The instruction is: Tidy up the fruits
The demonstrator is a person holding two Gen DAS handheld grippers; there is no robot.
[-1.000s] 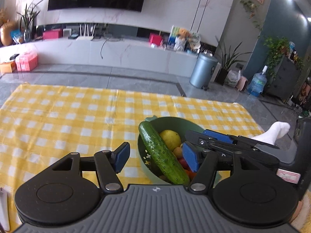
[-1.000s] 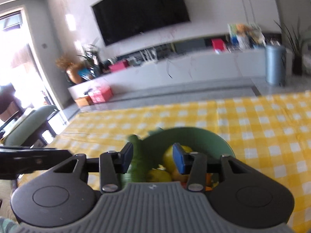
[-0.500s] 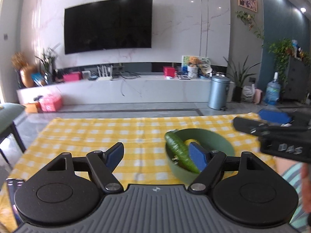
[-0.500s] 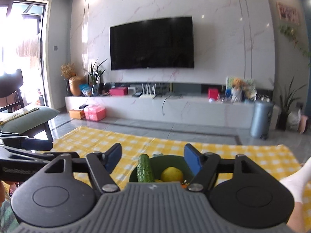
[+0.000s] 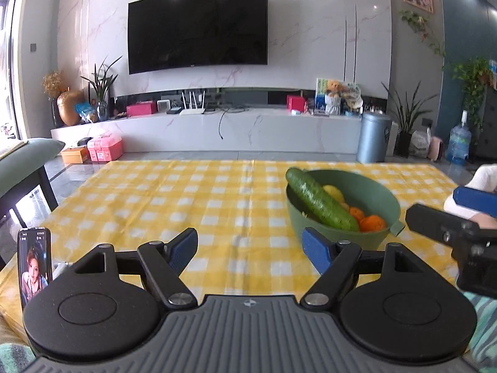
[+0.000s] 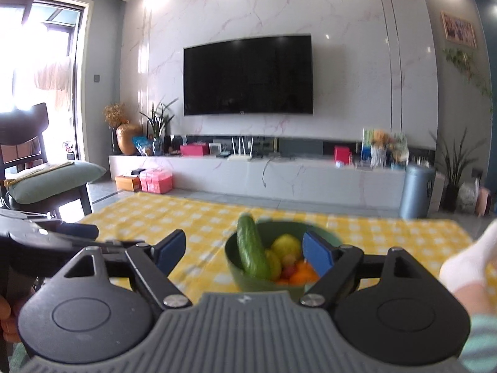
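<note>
Left gripper (image 5: pixel 250 250), black two-finger tool with blue pads: jaws spread wide and empty, over the tablecloth short of the bowl.

Right gripper (image 6: pixel 243 253), same make: jaws have just been opening and stand well apart, gripping nothing; the bowl shows beyond the gap, untouched.

Smartphone (image 5: pixel 34 267), dark upright slab with a lit screen: stands at the near left table edge in the left wrist view.

Yellow-and-white checked tablecloth (image 5: pixel 186 199): covers the whole table top.

Green round plastic bowl (image 5: pixel 372 199) with a small side tab: sits on the cloth, right of centre in the left view. Contents: long dark-green cucumber (image 5: pixel 320 203) leaning on the left rim with its tip above the edge; yellow lemon (image 5: pixel 334 193) behind it; orange fruits (image 5: pixel 372 222) at the near side; small red pieces, too blurred to name.

White sock (image 6: pixel 466 261), on a foot: right of the bowl.

Grey-blue cylindrical bin (image 5: pixel 372 136): on the floor beyond the table.

Black wall-mounted television (image 5: pixel 198 28): on the marble wall, farthest.
</note>
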